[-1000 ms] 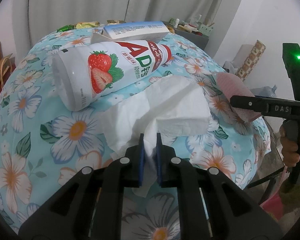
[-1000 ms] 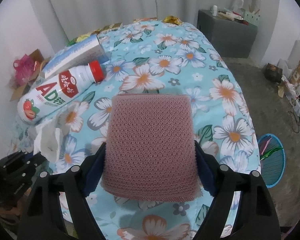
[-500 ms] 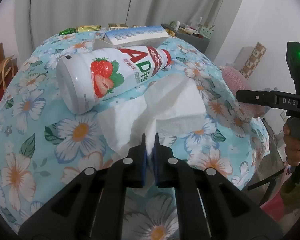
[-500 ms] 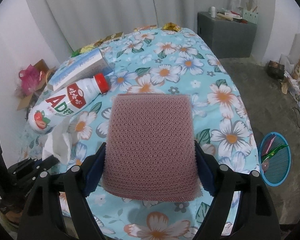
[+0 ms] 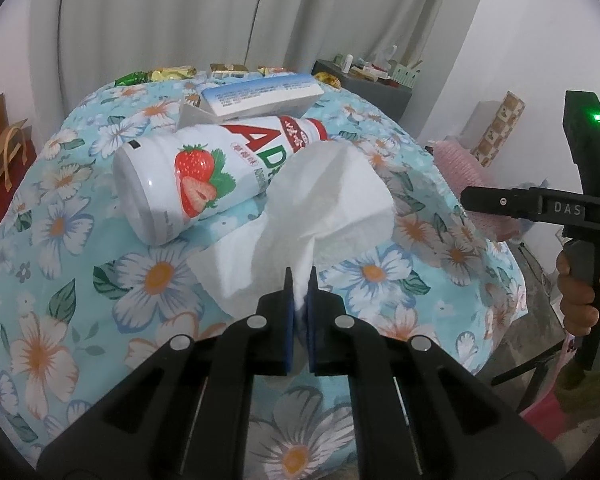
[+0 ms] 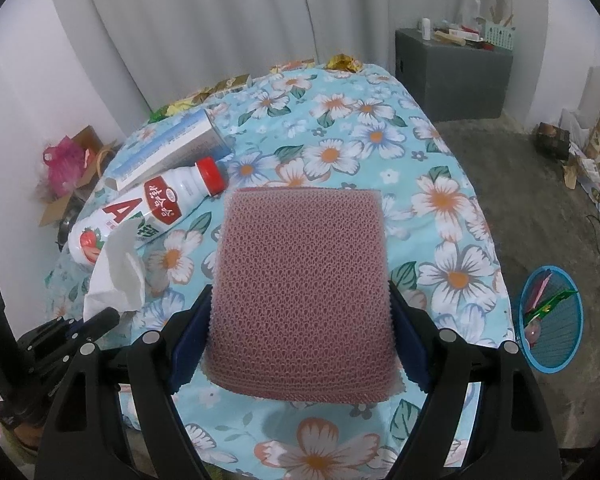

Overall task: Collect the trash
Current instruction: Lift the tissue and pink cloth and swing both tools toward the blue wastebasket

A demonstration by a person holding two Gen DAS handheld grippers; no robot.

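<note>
left hand-held gripper [image 5: 299, 280]: clamped shut on a white tissue [image 5: 324, 204], its pinched edge hidden between the pads | tissue: just in front of the strawberry bottle [image 5: 204, 176], covering part of its label | right hand-held gripper [image 6: 300, 320]: squeezing a pink mesh pad [image 6: 302, 292] over the bench [image 6: 440, 216] | box [image 5: 260, 94]: just behind bottle | wrappers behind box: too small to read

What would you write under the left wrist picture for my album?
Left hand-held gripper pinches a white tissue beside a strawberry drink bottle on a flowery tablecloth.

Soft crinkled paper tissue [image 5: 324, 196], glossy plastic bottle [image 5: 204, 176], rough pink mesh pad [image 6: 304, 280].
</note>
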